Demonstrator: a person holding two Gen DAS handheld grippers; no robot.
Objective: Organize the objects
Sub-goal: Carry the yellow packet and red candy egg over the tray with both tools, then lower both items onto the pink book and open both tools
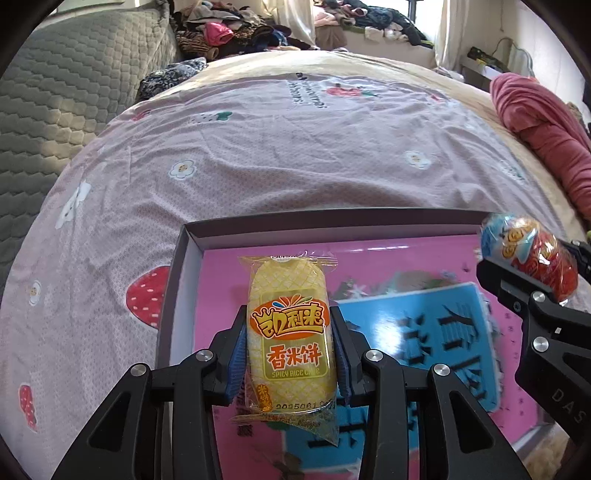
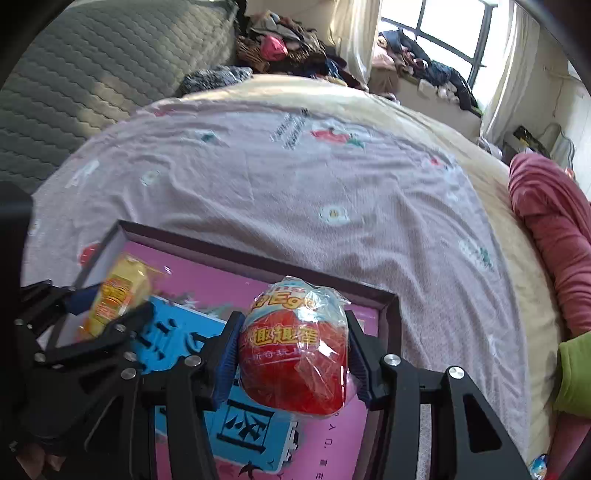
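With the left gripper (image 1: 291,347) clamped on the rice cake packet (image 1: 291,332) and the right gripper (image 2: 291,354) on the wrapped toy egg (image 2: 295,350), both should go low into the box (image 1: 295,225) and part well apart.

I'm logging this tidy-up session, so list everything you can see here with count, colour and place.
rice cake packet: one, yellow, held over the box's left side
toy egg: one, red and blue, wrapped, held over the box's right side
box: one, dark rim, pink and blue inside, on the bed
bedsheet: one, pink with flowers and strawberries, on the bed
blanket: one, dark pink, bed's right edge
clothes pile: many, mixed, behind the bed
left gripper: black, shut on the packet
right gripper: black, shut on the egg
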